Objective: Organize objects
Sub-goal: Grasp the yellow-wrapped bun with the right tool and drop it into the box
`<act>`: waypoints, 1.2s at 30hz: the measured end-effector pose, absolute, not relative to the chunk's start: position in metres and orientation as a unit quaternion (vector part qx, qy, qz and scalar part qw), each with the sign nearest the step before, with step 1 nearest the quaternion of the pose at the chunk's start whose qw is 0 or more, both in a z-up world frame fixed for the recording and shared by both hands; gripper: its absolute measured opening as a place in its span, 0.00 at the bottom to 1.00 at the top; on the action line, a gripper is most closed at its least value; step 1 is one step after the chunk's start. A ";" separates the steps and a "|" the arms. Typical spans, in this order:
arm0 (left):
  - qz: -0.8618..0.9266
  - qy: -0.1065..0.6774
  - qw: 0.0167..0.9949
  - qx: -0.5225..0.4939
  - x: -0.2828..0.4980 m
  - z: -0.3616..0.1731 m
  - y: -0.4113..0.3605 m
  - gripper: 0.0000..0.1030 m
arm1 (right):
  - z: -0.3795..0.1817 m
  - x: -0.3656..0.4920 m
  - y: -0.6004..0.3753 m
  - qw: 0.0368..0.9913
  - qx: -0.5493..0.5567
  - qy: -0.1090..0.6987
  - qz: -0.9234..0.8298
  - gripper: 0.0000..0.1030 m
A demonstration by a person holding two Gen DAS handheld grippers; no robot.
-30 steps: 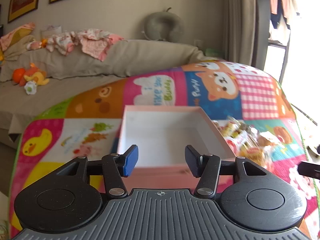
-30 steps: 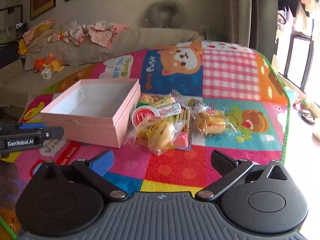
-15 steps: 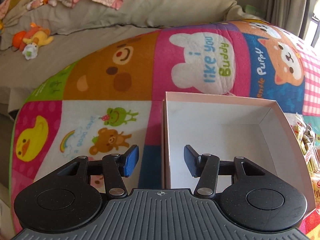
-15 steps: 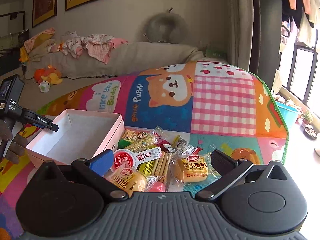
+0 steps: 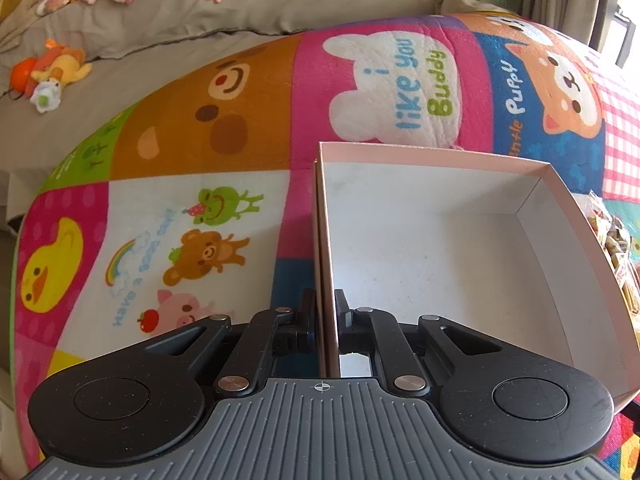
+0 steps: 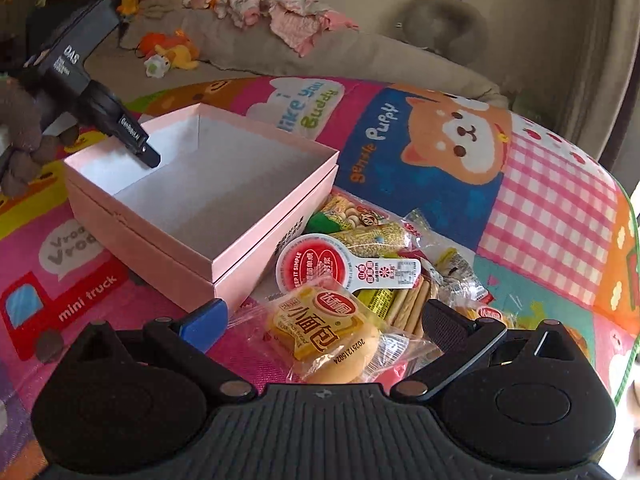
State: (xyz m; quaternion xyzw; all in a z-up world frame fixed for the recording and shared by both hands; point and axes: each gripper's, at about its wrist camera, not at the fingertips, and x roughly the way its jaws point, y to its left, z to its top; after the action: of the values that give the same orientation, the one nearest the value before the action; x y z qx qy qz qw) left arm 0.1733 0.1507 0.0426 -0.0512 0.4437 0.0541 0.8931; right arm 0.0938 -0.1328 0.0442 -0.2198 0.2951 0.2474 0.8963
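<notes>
An open pink box [image 5: 440, 248] with a white inside lies on the colourful play mat. My left gripper [image 5: 323, 312] is shut on the box's left wall, one finger inside and one outside. It also shows in the right wrist view [image 6: 150, 156], at the far left corner of the pink box [image 6: 200, 200]. My right gripper [image 6: 324, 324] is open, with a small bread pack [image 6: 324, 332] in clear wrap lying between its fingers. A heap of snack packs [image 6: 372, 252] lies right of the box.
The play mat [image 6: 540, 200] covers the surface; its right edge drops off. A grey sofa [image 5: 240, 4] with clothes and a soft toy [image 5: 48, 76] stands behind. A neck pillow [image 6: 444, 24] rests on the sofa back.
My left gripper has closed onto the box's left wall. My right gripper has tilted down and come closer over the snacks, so the bread pack now lies between its open fingers.
</notes>
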 end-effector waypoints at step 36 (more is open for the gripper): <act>0.040 0.431 0.899 -0.063 0.164 0.040 0.151 0.12 | 0.173 0.139 -0.088 0.911 0.032 0.287 0.293 0.70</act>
State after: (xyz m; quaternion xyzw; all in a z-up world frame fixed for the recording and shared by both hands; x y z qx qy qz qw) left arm 0.1642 0.1513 0.0403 -0.0632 0.4314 0.0397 0.8991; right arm 0.1395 -0.0885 0.1734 0.0322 0.2874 0.2926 0.9115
